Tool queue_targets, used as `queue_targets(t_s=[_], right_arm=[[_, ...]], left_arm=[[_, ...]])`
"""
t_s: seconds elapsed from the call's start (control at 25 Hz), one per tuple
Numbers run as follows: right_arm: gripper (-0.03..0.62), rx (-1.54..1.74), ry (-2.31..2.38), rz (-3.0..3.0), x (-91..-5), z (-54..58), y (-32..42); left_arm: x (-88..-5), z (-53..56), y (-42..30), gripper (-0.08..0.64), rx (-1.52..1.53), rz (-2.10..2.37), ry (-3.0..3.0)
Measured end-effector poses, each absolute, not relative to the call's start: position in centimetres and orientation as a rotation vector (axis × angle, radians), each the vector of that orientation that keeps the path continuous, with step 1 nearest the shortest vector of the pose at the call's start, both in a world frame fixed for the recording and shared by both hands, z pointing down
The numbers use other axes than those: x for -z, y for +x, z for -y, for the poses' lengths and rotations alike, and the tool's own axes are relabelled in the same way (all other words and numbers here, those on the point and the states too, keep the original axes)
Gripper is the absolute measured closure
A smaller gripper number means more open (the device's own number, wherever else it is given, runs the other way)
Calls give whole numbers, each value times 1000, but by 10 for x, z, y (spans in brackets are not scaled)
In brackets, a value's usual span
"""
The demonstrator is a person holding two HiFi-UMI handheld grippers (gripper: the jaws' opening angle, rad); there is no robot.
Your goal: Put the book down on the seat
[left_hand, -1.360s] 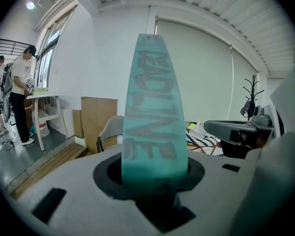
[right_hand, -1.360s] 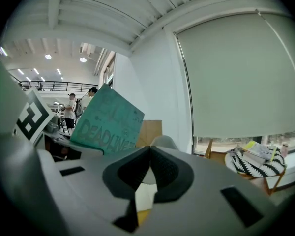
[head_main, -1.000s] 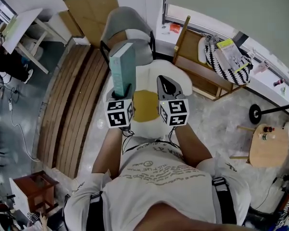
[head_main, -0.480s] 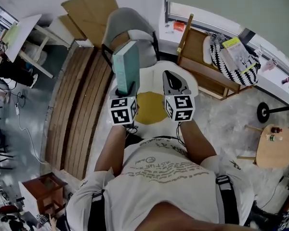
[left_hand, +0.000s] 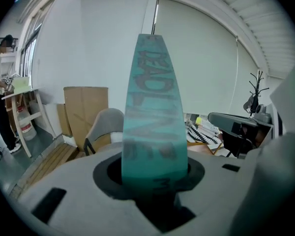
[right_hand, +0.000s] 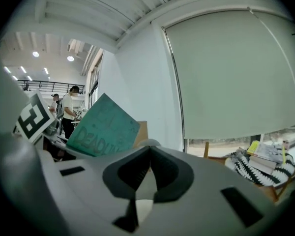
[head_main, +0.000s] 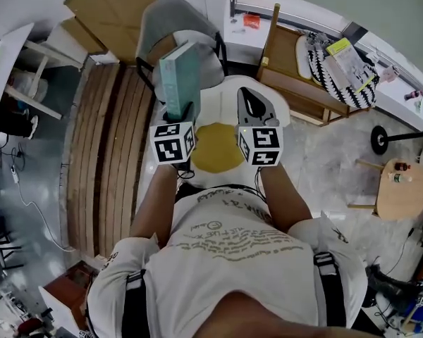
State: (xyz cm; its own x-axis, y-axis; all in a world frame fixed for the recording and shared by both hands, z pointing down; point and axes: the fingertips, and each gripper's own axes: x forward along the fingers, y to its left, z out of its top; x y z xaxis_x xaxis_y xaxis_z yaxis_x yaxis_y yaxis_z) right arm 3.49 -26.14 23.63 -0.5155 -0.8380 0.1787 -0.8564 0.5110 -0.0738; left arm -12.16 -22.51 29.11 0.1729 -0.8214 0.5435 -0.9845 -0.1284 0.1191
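The left gripper is pinching the teal book by its bottom end, jaws pressing on both covers. That leaves the book standing upright out of them, its lettered spine facing back down the gripper. The right gripper is hovering just beside it, jaws pressed together with nothing in them. Both are hanging over the white seat. The book is being held up in the air around the seat's far left edge, not resting on anything. A yellow cushion is taking up the middle of the seat, under the two marker cubes. Room-wise, a grey chair is sitting right against the far rim, just past the book's top. A slatted wooden platform is running along the left and a wooden rack is crowding the far right corner. The open floor is lying off to the right, towards the small round table.
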Motion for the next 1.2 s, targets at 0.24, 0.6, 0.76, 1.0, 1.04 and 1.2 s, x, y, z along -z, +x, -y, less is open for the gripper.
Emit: queue_targets(t_s=[0.24,0.6,0.76,1.0,1.04,1.2], right_arm=[[563,-330,1494,2512,-286,271,26],[564,-461,1412,2344,-385,257,10],[565,-522,1395,2287,-433,243,0],[565,-604,1362,2224,-515,226,-10],[565,-618,1347,2229,-527,223,-14],[565,-711,1259,2245,-576,211,-37]], left_arm=[[-343,228,-134,396,-458,1565,1966],[-460,187,-160,396,-215,1337,1660],[-519,167,-176,396,-137,1252,1545],[-615,148,-184,396,-64,1142,1382],[-628,147,-181,396,-26,1111,1364],[-668,147,-164,396,152,970,1331]])
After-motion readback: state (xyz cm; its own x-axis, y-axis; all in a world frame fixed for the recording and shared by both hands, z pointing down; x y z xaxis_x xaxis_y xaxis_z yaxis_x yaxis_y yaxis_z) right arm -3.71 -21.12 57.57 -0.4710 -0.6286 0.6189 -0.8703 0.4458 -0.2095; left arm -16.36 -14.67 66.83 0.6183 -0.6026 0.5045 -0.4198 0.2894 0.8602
